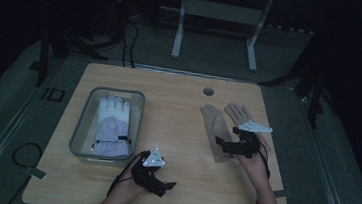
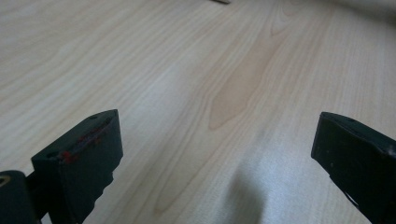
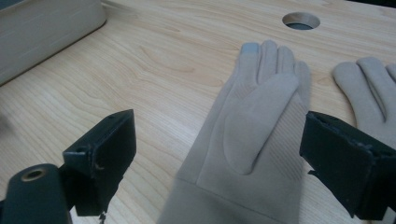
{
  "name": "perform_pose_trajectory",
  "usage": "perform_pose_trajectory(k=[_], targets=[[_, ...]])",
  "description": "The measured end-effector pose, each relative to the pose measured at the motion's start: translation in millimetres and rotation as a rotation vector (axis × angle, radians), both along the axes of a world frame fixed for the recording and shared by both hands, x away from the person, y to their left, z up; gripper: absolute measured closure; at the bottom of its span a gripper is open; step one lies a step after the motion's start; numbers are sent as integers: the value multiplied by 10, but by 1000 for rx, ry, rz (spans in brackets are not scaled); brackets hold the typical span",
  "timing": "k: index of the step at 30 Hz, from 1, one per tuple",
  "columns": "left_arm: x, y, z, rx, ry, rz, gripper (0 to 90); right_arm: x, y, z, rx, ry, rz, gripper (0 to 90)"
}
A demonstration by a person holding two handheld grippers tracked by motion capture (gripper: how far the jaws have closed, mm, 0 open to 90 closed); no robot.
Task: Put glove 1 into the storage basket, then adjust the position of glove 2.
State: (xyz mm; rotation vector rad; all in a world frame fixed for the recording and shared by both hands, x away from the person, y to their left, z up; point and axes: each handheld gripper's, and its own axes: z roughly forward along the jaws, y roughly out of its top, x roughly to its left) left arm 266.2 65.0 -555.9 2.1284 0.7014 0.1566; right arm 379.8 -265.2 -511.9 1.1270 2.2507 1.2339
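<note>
My right claw (image 3: pixel 217 158) hangs low over the cuff end of the beige glove (image 3: pixel 254 140), jaws spread wide to either side of it, gripping nothing. The glove lies flat on the worktop (image 1: pixel 176 126), right of centre, long axis running away from me, fingertips toward the cable hole (image 3: pixel 301 20). It's soft knit, thumb folded across the palm, grey pad on one fingertip. Second beige glove (image 3: pixel 373 93) just beside it. My left claw (image 2: pixel 215 154) is wide open over bare wood. A white glove (image 1: pixel 112 125) sits in the grey tray (image 1: pixel 80 127) to the left.
</note>
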Motion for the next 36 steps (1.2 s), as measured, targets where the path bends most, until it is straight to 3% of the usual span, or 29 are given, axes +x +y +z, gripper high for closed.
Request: perform_pose_trajectory(k=[5, 11, 16, 24, 29, 34, 36], targets=[[-5, -6, 5, -10, -7, 4, 20, 7, -9, -19, -22, 9, 1, 111], [-3, 1, 13, -12, -15, 4, 20, 79, -67, -8, -39, 20, -24, 257], [-1, 9, 15, -5, -14, 7, 20, 240, -118, 16, -51, 30, -45, 322], [2, 11, 13, -5, -1, 2, 20, 527, -62, 34, -125, 38, -46, 354], [-9, -3, 7, 5, -11, -5, 20, 654, 32, -44, -127, 73, -7, 355], [-9, 2, 1, 10, -8, -4, 20, 739, 117, -219, -186, 101, -7, 368], [-13, 5, 0, 1, -5, -6, 20, 756, 139, -288, -240, 83, -1, 416]])
